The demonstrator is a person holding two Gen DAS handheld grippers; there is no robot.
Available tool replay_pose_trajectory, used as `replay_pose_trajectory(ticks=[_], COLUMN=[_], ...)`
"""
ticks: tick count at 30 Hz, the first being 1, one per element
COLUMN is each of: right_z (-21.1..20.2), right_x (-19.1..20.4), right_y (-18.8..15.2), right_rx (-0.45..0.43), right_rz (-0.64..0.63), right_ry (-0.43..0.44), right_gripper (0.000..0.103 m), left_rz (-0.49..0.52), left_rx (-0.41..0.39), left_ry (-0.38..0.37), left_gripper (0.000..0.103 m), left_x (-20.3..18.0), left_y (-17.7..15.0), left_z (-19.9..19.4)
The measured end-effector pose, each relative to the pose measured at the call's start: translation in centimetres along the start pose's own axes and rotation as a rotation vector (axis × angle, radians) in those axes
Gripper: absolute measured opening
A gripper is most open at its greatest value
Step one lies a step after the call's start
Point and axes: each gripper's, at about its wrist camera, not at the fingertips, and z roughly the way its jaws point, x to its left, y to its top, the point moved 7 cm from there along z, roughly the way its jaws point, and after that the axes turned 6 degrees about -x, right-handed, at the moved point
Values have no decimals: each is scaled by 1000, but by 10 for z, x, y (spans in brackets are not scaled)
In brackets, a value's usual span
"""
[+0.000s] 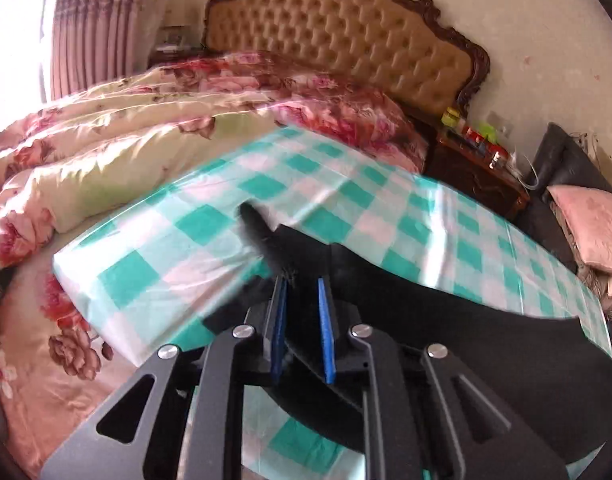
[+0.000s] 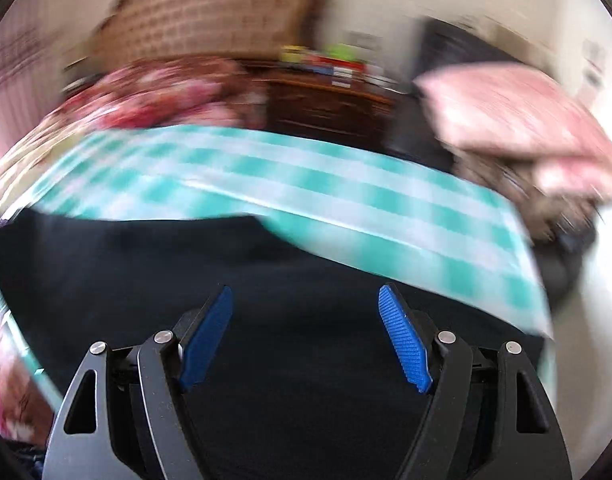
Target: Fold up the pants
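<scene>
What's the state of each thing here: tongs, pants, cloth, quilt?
left tongs: shut on the black pants, a fold lifted off the cloth
right tongs: open, nothing between the pads, above the pants
black pants: spread on the checked cloth, one end raised
checked cloth: spread flat on the bed
floral quilt: bunched up beside the cloth

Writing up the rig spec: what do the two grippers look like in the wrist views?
Both match: the left gripper and right gripper have matte black angular linkage arms with cut-out slots, round silver pivot pins and blue ribbed pads. No cables, markings or sleeves visible.
</scene>
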Motion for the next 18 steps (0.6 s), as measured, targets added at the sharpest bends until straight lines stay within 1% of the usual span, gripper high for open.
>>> replay_pose_trajectory(ticks=[2,3,4,5,6,7,8,9,12,14,16,18], right_z=[18,24,33,36,40,47,52,56,75,89,101,115], right_x=[46,67,93,112,131,158,175,193,239,255,264,269], right_y=[8,11,14,15,18,21,24,26,31,29,25,19], right_rx=[23,32,49,62,74,92,103,110,137,173,193,213], right_rz=[-49,-68,-94,-108,-118,-130,-140,-149,-142,-102,-100,-104], right_ry=[92,134,184,215,248,299,329,351,397,414,397,377], right_gripper=[72,72,72,71,70,69,68,68,67,64,62,61], left_rz=[-90,-101,-105,-108,-118,-136,-171,-207,-290,-350,-400,-419], left_rx=[95,114,107,96,96,94,89,81,86,109,133,152], left_ry=[13,13,-1,-13,-18,-20,-20,-24,-63,-127,-166,-189], left_gripper=[15,16,18,20,26,33,37,38,40,41,48,48], left_x=[21,26,27,27,29,32,37,43,52,54,56,56], left_y=[-21,-29,-35,-37,-38,-38,-37,-37,-38,-43,-48,-51], left_z=[23,30,32,32,32,30,28,25,19,18,23,30])
